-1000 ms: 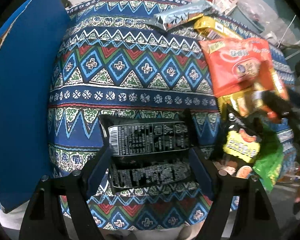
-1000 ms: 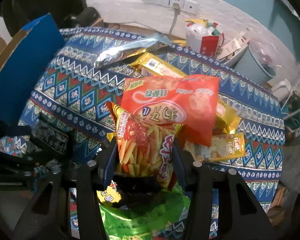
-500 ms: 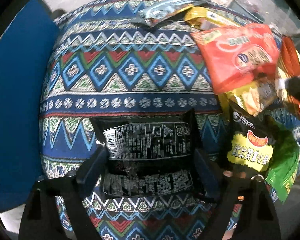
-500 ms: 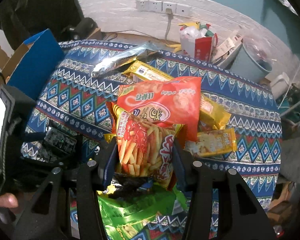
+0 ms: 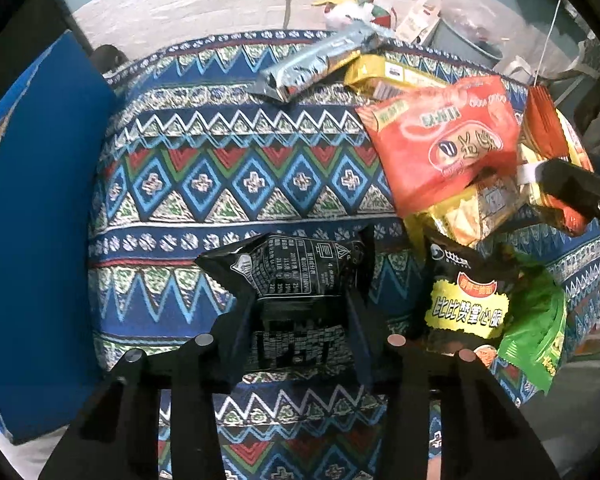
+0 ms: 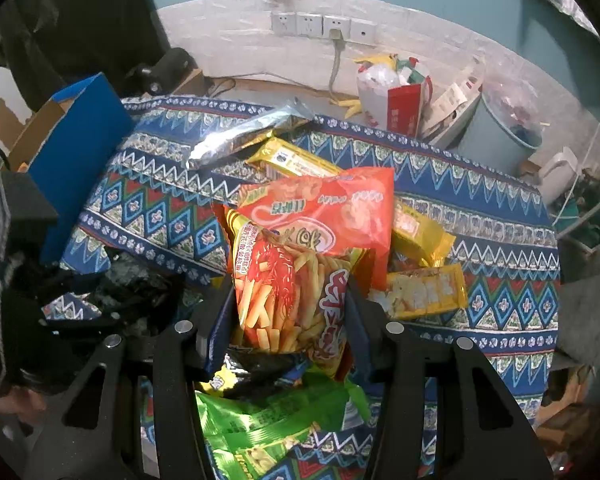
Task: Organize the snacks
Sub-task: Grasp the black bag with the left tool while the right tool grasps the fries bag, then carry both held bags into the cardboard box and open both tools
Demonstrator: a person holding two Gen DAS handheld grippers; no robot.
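My left gripper (image 5: 300, 312) is shut on a black snack packet (image 5: 296, 276) with white print, crumpled between the fingers and lifted above the patterned tablecloth (image 5: 228, 184). My right gripper (image 6: 288, 300) is shut on a red and yellow fries bag (image 6: 288, 292), held above the snack pile; it shows at the right edge of the left wrist view (image 5: 556, 176). An orange-red bag (image 6: 324, 212) lies behind it. A blue cardboard box (image 5: 32, 240) stands at the left; it also shows in the right wrist view (image 6: 80, 152).
On the cloth lie a silver packet (image 5: 320, 64), yellow packets (image 6: 296, 160), a cracker packet (image 6: 424, 292), a black-and-yellow bag (image 5: 464, 304) and a green bag (image 6: 268, 424). Behind the table are wall sockets (image 6: 320, 26), a red-and-white bag (image 6: 392, 92) and a bucket (image 6: 504, 132).
My left gripper has closed on the black packet, crumpled it and lifted it. My right gripper has risen higher with the fries bag.
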